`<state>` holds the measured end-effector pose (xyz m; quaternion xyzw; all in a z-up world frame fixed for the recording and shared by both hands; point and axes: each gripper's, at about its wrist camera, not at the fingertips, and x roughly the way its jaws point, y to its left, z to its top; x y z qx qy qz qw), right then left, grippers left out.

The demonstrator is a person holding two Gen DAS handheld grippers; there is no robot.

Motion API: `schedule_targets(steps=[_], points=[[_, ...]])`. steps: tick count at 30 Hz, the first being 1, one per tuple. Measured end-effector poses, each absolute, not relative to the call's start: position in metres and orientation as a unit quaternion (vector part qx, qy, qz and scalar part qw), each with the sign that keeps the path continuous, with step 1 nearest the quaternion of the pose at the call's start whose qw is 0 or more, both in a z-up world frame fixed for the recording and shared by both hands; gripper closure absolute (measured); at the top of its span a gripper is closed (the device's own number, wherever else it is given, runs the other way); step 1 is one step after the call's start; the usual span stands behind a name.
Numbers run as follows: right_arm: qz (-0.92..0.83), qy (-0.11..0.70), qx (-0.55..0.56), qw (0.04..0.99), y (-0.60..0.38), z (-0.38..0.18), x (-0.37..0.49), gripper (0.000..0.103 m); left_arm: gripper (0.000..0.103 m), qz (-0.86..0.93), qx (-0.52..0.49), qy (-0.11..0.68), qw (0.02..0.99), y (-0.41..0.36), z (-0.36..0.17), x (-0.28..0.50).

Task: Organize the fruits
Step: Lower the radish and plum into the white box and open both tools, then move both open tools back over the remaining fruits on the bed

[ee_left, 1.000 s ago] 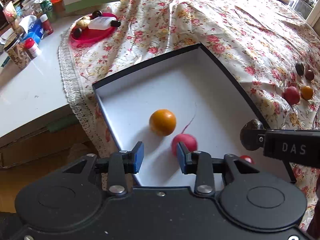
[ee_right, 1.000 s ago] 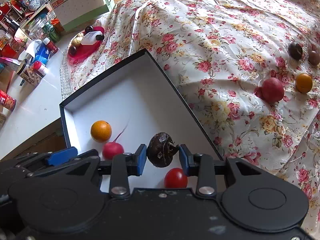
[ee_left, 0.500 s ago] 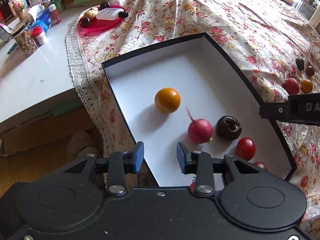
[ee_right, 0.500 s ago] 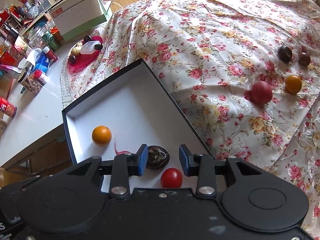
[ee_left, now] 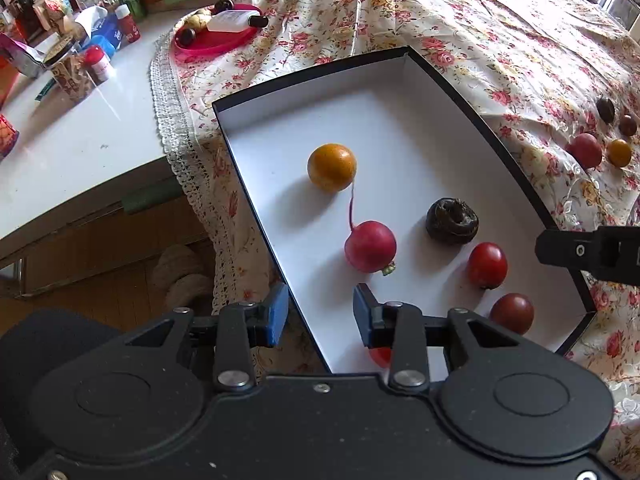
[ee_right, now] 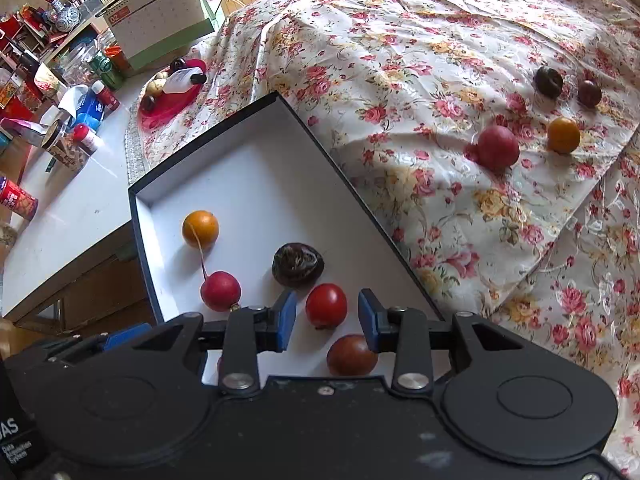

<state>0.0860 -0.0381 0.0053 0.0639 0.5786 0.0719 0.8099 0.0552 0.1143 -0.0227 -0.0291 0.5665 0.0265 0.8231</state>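
In the shallow black-rimmed white cardboard box (ee_right: 256,168), a wrinkled dark brown fruit (ee_right: 298,265) sits beside a smooth red radish (ee_right: 221,291). Both the right tool (ee_right: 327,315) and the left tool (ee_left: 320,314) gape, seemingly empty.

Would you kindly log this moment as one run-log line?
left gripper: open, empty | right gripper: open, empty | box: dark wrinkled fruit inside | tablecloth: four fruits

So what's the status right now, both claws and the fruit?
Left gripper open, empty. Right gripper open, empty, above the box. Dark wrinkled fruit lies in the box. Four fruits on the cloth, nothing blocking.
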Motion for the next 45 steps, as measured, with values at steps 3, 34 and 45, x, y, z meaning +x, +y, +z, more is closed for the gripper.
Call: schedule_targets(steps=[3, 34, 45], points=[[0.074, 0.582, 0.063, 0.807, -0.041, 0.005, 0.078, 0.065, 0.058, 0.024, -0.032, 0.567, 0.823, 0.111, -0.020, 0.050], [-0.116, 0.555, 0.139, 0.812, -0.234, 0.024, 0.102, 0.065, 0.058, -0.075, 0.044, 0.563, 0.822, 0.008, 0.002, 0.087], [-0.129, 0.547, 0.169, 0.810, -0.265, 0.015, 0.193, 0.065, 0.058, -0.106, 0.050, 0.548, 0.828, -0.036, 0.018, 0.147]])
